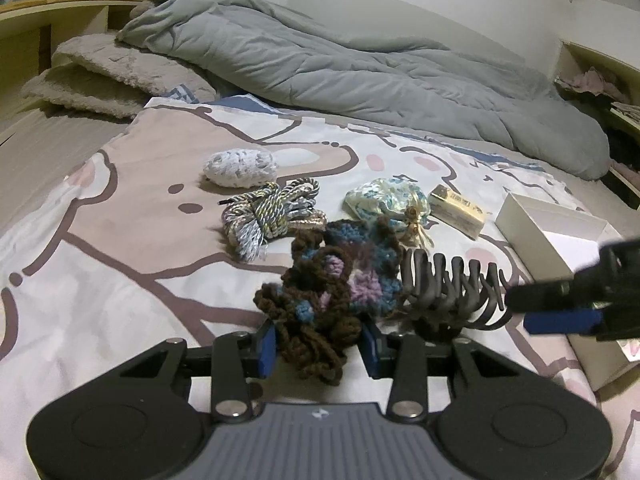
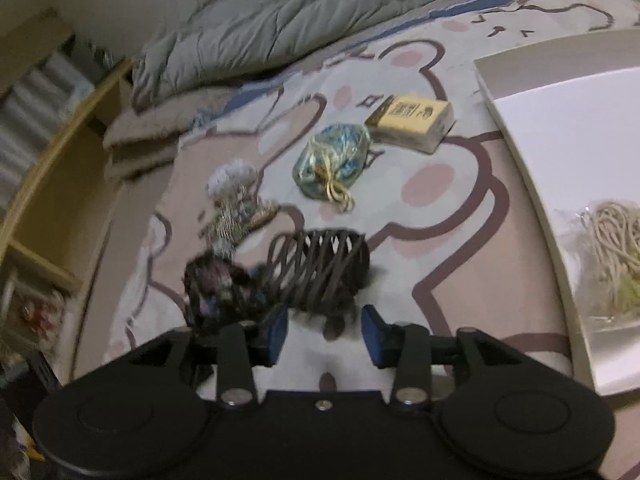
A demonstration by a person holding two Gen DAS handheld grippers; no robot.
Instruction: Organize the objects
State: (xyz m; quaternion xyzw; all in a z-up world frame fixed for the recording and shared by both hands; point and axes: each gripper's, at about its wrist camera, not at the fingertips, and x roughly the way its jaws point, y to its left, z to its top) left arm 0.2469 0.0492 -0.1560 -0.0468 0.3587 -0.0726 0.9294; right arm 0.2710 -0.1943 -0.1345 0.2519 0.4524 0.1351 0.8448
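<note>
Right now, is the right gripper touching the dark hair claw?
Apart. In the right wrist view, the right gripper is open, with bedsheet visible between its fingers and the hair claw.

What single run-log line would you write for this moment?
left gripper: around crochet piece, grip unclear | right gripper: open, near hair claw | white box: holds cord bundle

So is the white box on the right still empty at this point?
No. In the right wrist view the open white box already holds a bundle of beige cord; the rest of its visible floor is bare.
</note>
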